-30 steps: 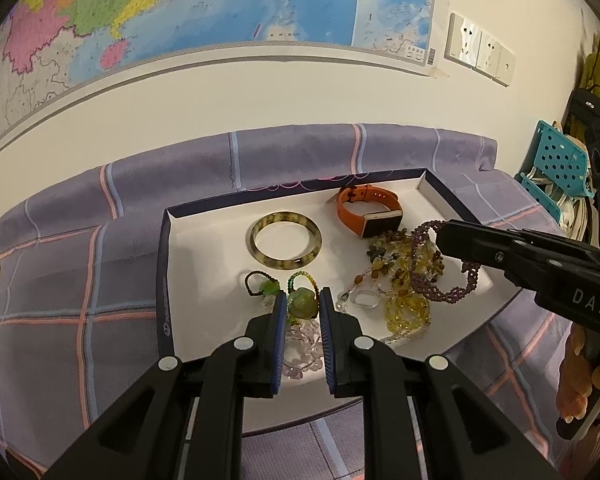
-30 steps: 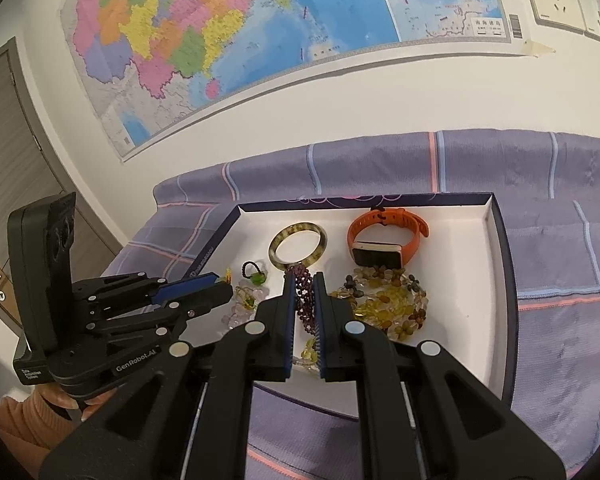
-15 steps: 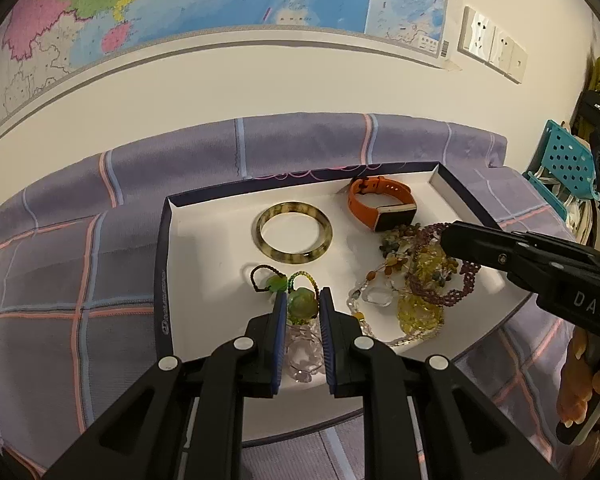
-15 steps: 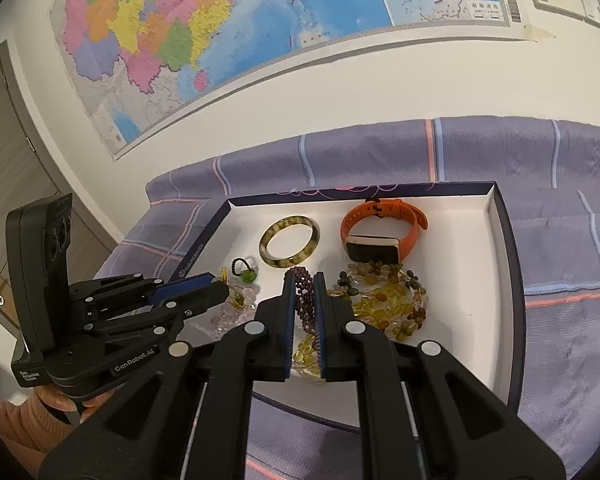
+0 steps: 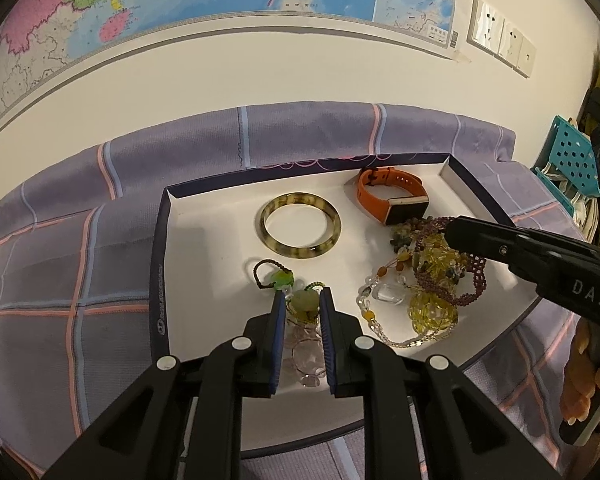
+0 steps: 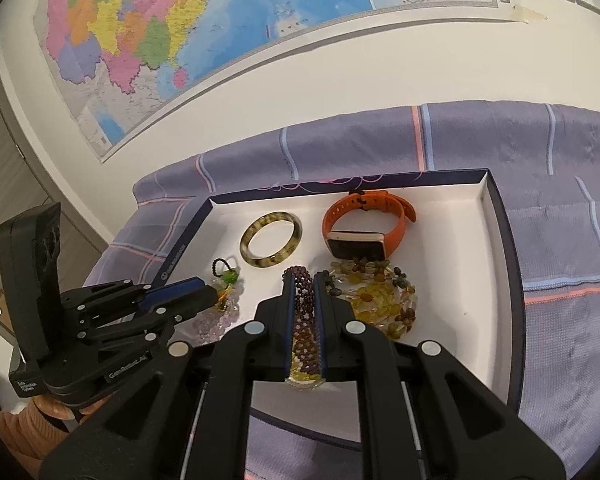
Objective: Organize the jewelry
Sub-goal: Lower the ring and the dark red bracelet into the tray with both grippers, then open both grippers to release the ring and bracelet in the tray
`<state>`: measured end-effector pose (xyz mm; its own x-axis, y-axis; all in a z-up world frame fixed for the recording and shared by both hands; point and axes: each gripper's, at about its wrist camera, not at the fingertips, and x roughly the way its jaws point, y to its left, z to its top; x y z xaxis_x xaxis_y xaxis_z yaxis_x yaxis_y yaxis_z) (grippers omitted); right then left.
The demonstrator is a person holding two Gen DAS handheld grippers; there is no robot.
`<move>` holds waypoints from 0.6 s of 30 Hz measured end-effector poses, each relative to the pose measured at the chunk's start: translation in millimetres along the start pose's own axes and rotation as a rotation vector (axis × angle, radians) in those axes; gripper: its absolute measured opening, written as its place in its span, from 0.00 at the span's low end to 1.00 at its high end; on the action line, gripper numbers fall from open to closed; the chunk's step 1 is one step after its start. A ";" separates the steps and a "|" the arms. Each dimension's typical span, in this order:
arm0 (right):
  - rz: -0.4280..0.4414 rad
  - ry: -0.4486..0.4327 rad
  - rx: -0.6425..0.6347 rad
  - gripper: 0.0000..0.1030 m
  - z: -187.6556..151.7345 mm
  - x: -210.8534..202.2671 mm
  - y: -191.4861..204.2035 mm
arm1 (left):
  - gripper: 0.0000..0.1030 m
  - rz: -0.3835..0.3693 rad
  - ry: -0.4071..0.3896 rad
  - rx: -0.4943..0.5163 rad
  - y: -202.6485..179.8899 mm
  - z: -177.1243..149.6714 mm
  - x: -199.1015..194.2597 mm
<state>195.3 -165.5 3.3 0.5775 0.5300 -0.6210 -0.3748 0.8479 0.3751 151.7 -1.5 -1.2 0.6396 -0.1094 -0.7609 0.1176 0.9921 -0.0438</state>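
A white tray [image 5: 204, 240] with a dark rim holds jewelry. My left gripper [image 5: 303, 294] is shut on a green-stone charm [image 5: 305, 302] joined to a pale pink bead bracelet [image 5: 306, 354]. My right gripper [image 6: 300, 278] is shut on a purple bead bracelet [image 6: 302, 312], which also shows in the left wrist view [image 5: 452, 284], over a tangle of yellow and amber beads [image 6: 380, 300]. A tortoiseshell bangle [image 5: 300, 230] and an orange smartwatch [image 5: 392, 200] lie at the back of the tray.
The tray [image 6: 488, 280] rests on a purple plaid cloth [image 5: 80, 260]. A small dark cord loop with a green bead [image 5: 272, 274] lies left of my left gripper. A map hangs on the wall [image 5: 220, 0]. A teal perforated basket [image 5: 572, 156] stands at the far right.
Both grippers have kept their grip and dropped slightly toward the tray. The purple bracelet and the green charm have moved a little with them.
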 end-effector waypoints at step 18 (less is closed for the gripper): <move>-0.047 -0.004 0.014 0.35 -2.3 3.0 -5.6 | 0.49 0.006 -0.022 -0.020 5.8 -4.2 -1.3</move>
<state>197.5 -168.8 -2.2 0.5971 0.4900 -0.6352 -0.3369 0.8717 0.3558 148.3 4.6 -3.2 0.6569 -0.1048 -0.7467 0.0991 0.9937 -0.0523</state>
